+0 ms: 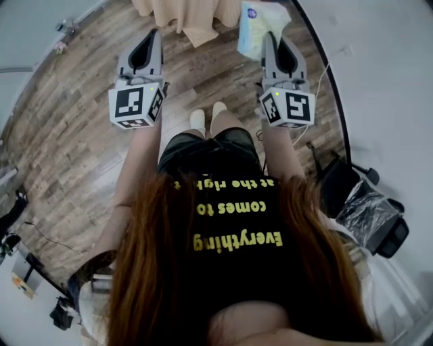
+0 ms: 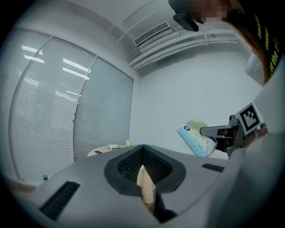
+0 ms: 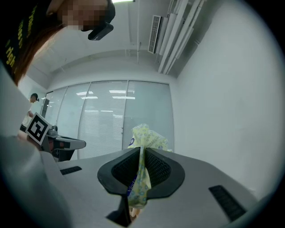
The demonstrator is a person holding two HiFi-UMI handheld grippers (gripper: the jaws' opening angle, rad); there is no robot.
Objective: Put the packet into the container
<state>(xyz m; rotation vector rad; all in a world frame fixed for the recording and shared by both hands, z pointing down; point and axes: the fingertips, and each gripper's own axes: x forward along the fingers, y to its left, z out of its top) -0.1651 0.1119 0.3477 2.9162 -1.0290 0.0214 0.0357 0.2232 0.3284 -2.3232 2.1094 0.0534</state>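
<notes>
The left gripper (image 1: 153, 35) was pinched shut on beige cloth (image 1: 183, 19), perhaps the container's rim. To its right, the right gripper (image 1: 270, 39) clamped the packet (image 1: 254, 27) aloft. Best to keep that cloth taut and lower the packet straight in.

The left gripper (image 2: 143, 150) is pinching a fold of beige checked cloth (image 2: 145, 185) between its closed black textured pads, the cloth poking up at 6 o'clock. Out at 3 o'clock the right gripper (image 2: 205, 132), its marker cube (image 2: 250, 116) showing behind it, is clamping a pale blue-and-yellow tissue packet (image 2: 195, 137) and holding it in the air before the white wall. Slatted blinds (image 2: 53, 102) are filling the 9 o'clock side, an air vent (image 2: 151, 34) is sitting at 12 o'clock, and a round table (image 2: 107, 150) is showing low beside the blinds.
</notes>
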